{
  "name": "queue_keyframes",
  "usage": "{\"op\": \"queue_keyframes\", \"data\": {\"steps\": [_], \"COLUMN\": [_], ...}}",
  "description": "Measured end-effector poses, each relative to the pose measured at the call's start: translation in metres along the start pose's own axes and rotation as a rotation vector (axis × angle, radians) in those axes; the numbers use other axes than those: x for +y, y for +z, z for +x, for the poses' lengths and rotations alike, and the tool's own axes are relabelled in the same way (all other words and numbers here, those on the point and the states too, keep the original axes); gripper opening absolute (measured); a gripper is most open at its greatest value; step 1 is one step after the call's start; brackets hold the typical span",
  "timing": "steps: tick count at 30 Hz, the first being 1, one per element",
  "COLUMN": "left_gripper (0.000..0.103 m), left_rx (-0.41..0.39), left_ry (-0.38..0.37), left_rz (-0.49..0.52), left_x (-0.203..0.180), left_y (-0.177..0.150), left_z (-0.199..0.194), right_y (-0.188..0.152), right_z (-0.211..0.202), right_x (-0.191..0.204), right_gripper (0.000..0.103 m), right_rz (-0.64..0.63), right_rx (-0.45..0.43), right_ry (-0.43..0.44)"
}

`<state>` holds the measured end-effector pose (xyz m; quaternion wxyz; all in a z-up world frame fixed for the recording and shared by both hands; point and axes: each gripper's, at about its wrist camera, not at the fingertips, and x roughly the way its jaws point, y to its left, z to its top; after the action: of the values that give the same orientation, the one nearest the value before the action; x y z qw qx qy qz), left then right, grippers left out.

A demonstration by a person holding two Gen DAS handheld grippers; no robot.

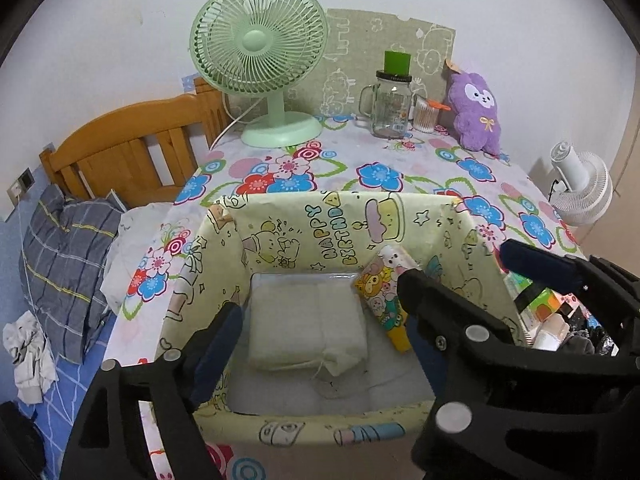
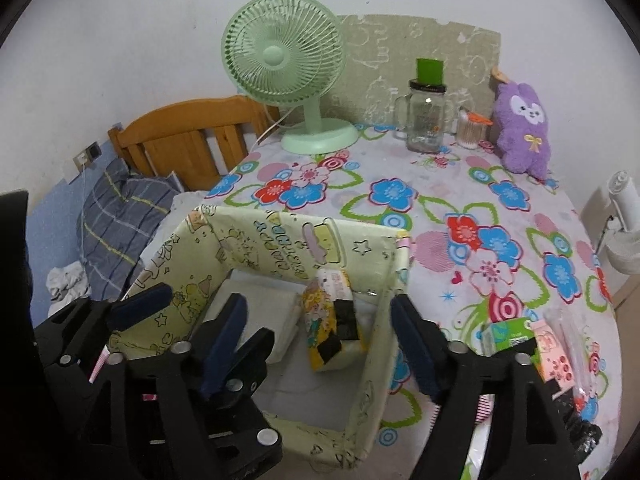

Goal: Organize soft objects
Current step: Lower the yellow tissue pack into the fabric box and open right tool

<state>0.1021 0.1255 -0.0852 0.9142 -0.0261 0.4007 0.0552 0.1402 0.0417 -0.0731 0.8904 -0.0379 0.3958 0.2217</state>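
Note:
A pale yellow fabric storage box (image 1: 344,220) with cartoon print stands on the flowered table, also in the right wrist view (image 2: 280,240). Inside lie a folded white cloth (image 1: 308,320) (image 2: 264,304) and a colourful soft packet (image 1: 384,300) (image 2: 332,320) leaning at the right side. My left gripper (image 1: 320,320) is open over the box, empty. My right gripper (image 2: 320,340) is open, its fingers straddling the box's right wall, empty. A purple plush toy (image 1: 476,112) (image 2: 520,128) sits at the far right of the table.
A green desk fan (image 1: 264,64) (image 2: 288,68), a glass jar with green lid (image 1: 392,96) (image 2: 426,116) and a cotton-swab cup (image 1: 426,116) stand at the back. Small cartons (image 2: 516,332) lie right of the box. A bed with a plaid pillow (image 1: 64,264) is left.

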Motion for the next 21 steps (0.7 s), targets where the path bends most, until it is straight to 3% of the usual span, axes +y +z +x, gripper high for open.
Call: {"op": "queue_keyframes", "data": {"steps": [7, 21], "left_gripper": [0.102, 0.103], "left_rx": [-0.039, -0.111], "left_ry": [0.014, 0.007], "left_rz": [0.005, 0.033], "left_x": [-0.009, -0.034], "left_y": [0.001, 0.003], "left_z": [-0.017, -0.052], "right_y": [-0.002, -0.004], "right_z": [-0.021, -0.067], "right_x": [-0.006, -0.02], "right_gripper": [0.088, 0.098], "right_rz": [0.008, 0.012], "right_rx": [-0.039, -0.125], "right_ry": [-0.015, -0.059]}}
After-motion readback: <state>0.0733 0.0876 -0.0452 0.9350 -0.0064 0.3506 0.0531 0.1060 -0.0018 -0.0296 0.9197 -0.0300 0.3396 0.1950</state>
